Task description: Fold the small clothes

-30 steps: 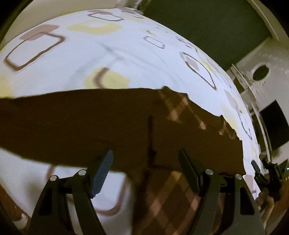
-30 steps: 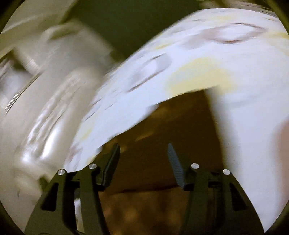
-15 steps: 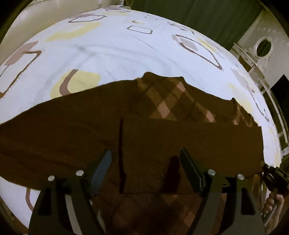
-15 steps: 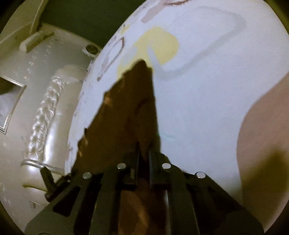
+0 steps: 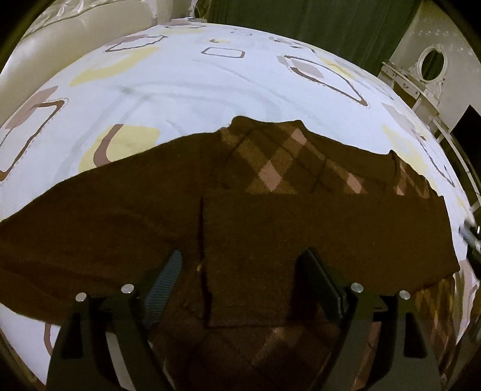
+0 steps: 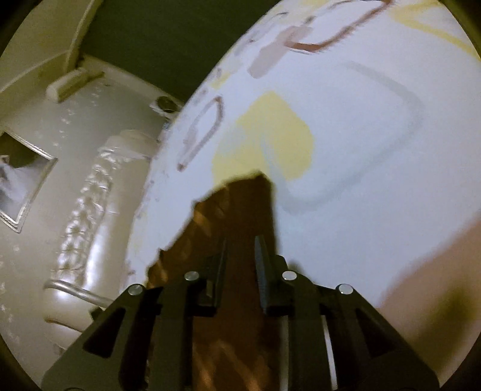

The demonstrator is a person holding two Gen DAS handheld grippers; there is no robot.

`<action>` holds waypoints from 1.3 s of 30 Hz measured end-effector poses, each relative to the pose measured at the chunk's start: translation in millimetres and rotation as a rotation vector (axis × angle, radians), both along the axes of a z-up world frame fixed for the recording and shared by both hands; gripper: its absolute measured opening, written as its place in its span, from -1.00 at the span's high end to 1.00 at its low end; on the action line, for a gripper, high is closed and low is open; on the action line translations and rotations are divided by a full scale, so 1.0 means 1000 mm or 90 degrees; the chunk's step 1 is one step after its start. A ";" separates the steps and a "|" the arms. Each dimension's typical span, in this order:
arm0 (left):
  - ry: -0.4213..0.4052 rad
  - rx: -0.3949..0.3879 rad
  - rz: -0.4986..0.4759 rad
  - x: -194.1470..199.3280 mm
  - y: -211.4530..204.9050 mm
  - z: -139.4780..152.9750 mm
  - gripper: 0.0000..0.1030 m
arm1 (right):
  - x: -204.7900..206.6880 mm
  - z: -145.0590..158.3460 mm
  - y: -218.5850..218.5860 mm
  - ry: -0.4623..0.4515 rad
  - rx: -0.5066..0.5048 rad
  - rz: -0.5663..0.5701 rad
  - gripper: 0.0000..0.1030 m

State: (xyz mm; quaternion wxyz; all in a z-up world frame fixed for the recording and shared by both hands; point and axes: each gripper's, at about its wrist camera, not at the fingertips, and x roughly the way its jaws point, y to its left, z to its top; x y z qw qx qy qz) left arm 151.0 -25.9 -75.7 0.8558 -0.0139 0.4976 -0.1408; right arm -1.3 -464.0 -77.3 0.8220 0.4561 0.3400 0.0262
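Observation:
A dark brown sweater with a tan argyle front lies on the white patterned bed sheet. One sleeve is folded across its body; the other sleeve stretches out to the left. My left gripper is open above the folded sleeve's cuff, holding nothing. In the right wrist view the sweater's edge lies between the fingers of my right gripper, whose jaws stand a little apart with a narrow gap. The right gripper's tip shows blurred at the right edge of the left wrist view.
A cream padded headboard runs along the bed's side. A framed picture hangs on the wall. Green curtains and a white dresser with an oval mirror stand beyond the bed. A forearm shows at right.
The right gripper, shut on the sweater edge half a second ago, has parted its jaws slightly. The sleeve now lies flat across the sweater. The left gripper has risen and stays open.

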 end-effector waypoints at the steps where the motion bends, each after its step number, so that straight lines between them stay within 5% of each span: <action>1: -0.002 0.000 -0.001 0.000 0.000 0.000 -0.62 | 0.010 0.003 0.001 -0.007 -0.002 0.012 0.61; 7: -0.017 0.002 -0.007 -0.003 -0.003 -0.002 -0.65 | 0.063 -0.028 -0.004 0.054 0.030 0.027 0.58; 9: -0.024 0.007 -0.012 -0.003 -0.005 -0.003 -0.65 | 0.068 -0.042 -0.008 0.091 0.025 0.014 0.84; 11: -0.029 0.008 -0.013 -0.003 -0.005 -0.003 -0.66 | 0.066 -0.046 -0.012 0.085 0.038 -0.003 0.84; 15: -0.029 -0.013 -0.017 -0.002 -0.001 -0.001 -0.66 | 0.052 -0.026 0.001 0.054 0.025 -0.003 0.20; 23: -0.011 -0.078 -0.012 -0.011 0.025 0.016 -0.66 | -0.004 -0.002 0.071 0.009 0.017 0.068 0.04; 32: -0.048 -0.118 0.008 -0.034 0.129 0.053 -0.66 | -0.030 0.000 0.112 0.031 -0.010 0.094 -0.08; 39: -0.048 -0.143 0.127 -0.047 0.269 0.052 -0.66 | -0.033 -0.001 0.131 0.045 -0.022 0.099 -0.09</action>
